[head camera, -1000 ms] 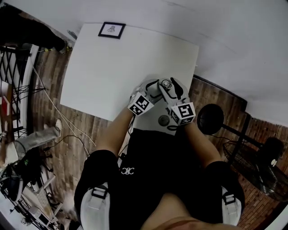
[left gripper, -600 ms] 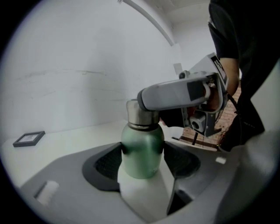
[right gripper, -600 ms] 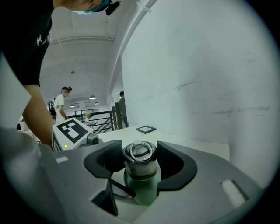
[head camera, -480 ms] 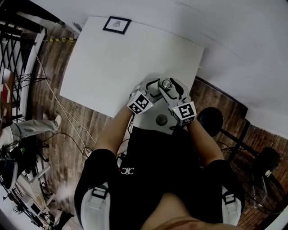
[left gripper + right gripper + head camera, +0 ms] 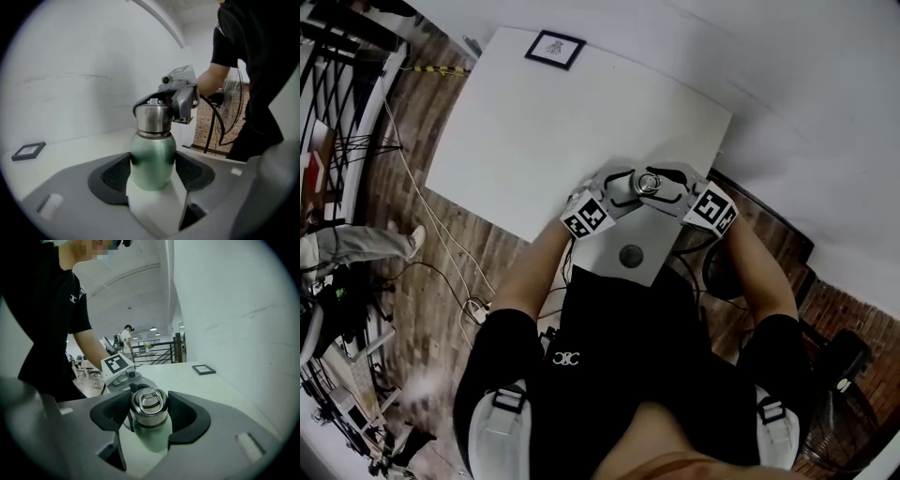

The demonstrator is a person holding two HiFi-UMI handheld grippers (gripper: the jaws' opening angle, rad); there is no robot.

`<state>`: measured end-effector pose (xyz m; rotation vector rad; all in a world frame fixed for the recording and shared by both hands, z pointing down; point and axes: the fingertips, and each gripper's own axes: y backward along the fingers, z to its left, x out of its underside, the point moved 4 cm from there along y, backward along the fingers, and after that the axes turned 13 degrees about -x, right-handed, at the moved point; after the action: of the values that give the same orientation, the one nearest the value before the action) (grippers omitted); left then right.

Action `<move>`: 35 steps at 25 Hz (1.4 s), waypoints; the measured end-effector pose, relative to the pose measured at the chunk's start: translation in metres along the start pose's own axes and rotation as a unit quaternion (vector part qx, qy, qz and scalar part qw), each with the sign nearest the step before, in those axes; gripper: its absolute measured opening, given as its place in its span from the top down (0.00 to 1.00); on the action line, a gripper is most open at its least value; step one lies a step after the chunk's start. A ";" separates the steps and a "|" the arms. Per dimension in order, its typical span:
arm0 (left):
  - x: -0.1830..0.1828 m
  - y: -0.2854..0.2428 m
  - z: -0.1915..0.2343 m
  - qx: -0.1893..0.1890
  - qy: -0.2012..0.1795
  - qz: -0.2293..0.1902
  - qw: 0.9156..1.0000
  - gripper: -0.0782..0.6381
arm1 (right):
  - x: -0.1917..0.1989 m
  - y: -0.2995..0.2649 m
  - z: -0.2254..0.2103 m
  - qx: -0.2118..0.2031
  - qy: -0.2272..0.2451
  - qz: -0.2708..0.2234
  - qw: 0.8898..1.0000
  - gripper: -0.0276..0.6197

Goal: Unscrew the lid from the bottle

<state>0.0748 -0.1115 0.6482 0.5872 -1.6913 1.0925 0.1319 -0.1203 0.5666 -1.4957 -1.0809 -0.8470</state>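
A green metal bottle [image 5: 152,159] with a steel lid [image 5: 148,404] stands upright near the front of the white table [image 5: 534,122]. My left gripper [image 5: 152,174] is shut on the bottle's body, with a pad pressed on each side. My right gripper [image 5: 149,414] reaches in from the right at lid height. Its jaws have just been opening, with the lid between them and the pads a little off it. In the head view the lid [image 5: 649,182] shows between the left gripper [image 5: 628,189] and the right gripper [image 5: 668,187].
A small dark-framed picture [image 5: 554,49] lies at the table's far edge. A round dark disc [image 5: 631,255] sits on a grey panel at the near edge, below the bottle. A standing fan [image 5: 230,105] is off the table's right side. People are far off in the room [image 5: 125,336].
The right gripper has swung round the lid, its marker cube going from below the bottle to its right. The left gripper and the bottle have stayed put.
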 end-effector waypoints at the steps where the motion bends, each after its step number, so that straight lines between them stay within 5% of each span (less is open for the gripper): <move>1: 0.001 0.001 -0.001 0.002 -0.005 0.002 1.000 0.40 | 0.000 -0.001 0.000 -0.023 0.001 0.013 1.000 0.58; 4: 0.002 0.004 -0.003 0.005 -0.009 0.006 1.000 0.40 | -0.002 -0.004 0.001 -0.058 0.006 0.037 0.998 0.58; 9: 0.000 0.005 -0.002 0.011 -0.006 0.007 1.000 0.40 | -0.005 -0.003 0.002 -0.032 -0.006 0.025 0.999 0.58; 16: 0.001 0.006 -0.002 0.010 0.002 0.011 1.000 0.40 | -0.053 0.014 0.000 0.063 0.002 -0.061 0.996 0.58; 20: -0.006 0.015 -0.003 -0.022 0.009 0.000 1.000 0.40 | -0.075 0.025 0.001 0.161 -0.006 -0.097 0.982 0.58; 27: -0.037 0.054 0.024 -0.081 0.037 -0.044 0.995 0.41 | -0.070 0.050 0.013 0.362 -0.022 -0.157 0.918 0.58; 29: -0.052 0.070 0.038 -0.112 0.044 -0.056 0.991 0.50 | -0.070 0.057 0.023 0.418 -0.034 -0.170 0.892 0.58; 32: -0.078 0.099 0.056 -0.172 0.059 -0.059 0.982 0.82 | -0.076 0.069 0.043 0.492 -0.058 -0.186 0.848 0.58; 35: -0.101 0.124 0.071 -0.207 0.074 -0.061 0.974 0.82 | -0.085 0.078 0.060 0.540 -0.066 -0.202 0.815 0.58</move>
<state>-0.0180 -0.1265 0.5007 0.3280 -1.6649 0.6495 0.1746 -0.0806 0.4498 -0.3546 -1.6277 -0.2489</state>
